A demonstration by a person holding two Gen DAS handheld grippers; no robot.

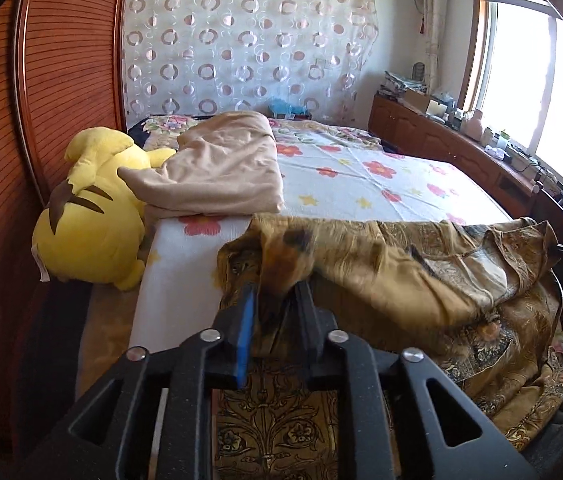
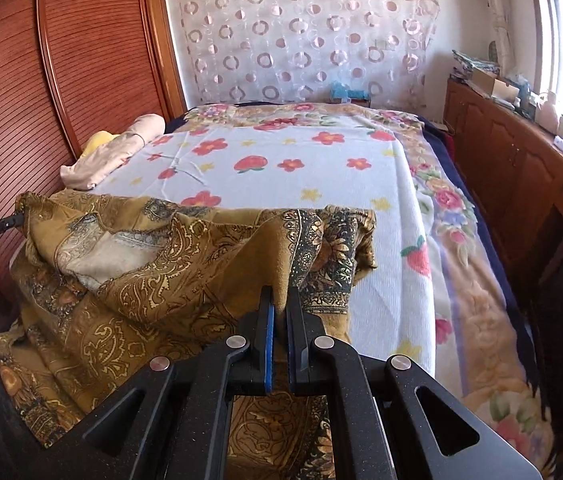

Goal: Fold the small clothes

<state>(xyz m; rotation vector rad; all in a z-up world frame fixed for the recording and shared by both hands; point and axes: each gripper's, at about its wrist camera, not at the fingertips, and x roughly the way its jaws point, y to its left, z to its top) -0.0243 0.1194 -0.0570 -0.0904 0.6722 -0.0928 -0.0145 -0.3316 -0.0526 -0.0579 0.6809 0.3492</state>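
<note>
Golden-brown paisley-printed cloth (image 2: pixel 153 264) hangs bunched over the near edge of the bed's white flowered sheet (image 2: pixel 289 168), stretched between your two hands so a fold can be laid flat. Your right gripper (image 2: pixel 280 304) is clamped on its right corner. Your left gripper (image 1: pixel 275 292) stands slightly parted with the left corner bunched between its jaws; I cannot tell whether the pads still pinch it. Far ahead the sheet lies open for spreading. Left of it sit a folded beige garment (image 1: pixel 217 168) and a yellow plush toy (image 1: pixel 89 216), so keep right.
</note>
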